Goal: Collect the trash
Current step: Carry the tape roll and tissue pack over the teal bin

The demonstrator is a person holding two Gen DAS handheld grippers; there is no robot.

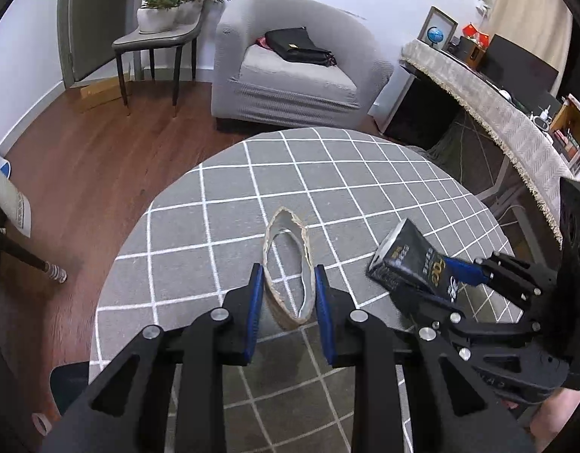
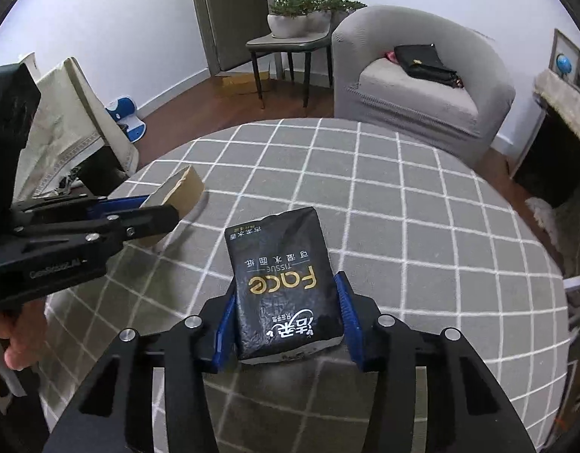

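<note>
Cardboard ring (image 1: 288, 268) squashed between left fingers (image 1: 256, 294); right fingers (image 2: 344, 302) clamp black tissue pack (image 2: 286, 283).

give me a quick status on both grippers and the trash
Left gripper shut on squashed cardboard ring. Right gripper shut on black tissue pack. Both over checked table; nothing in the way.

The round table (image 1: 384, 173) wears a matt grey cloth with a white grid. On it, a flattened cardboard ring (image 1: 288, 264) looks rough and frayed at its edges. The black tissue pack (image 2: 286, 283) is crinkled, slightly glossy plastic film with gold lettering. The floor (image 1: 93, 158) is smooth, reddish wood.
</note>
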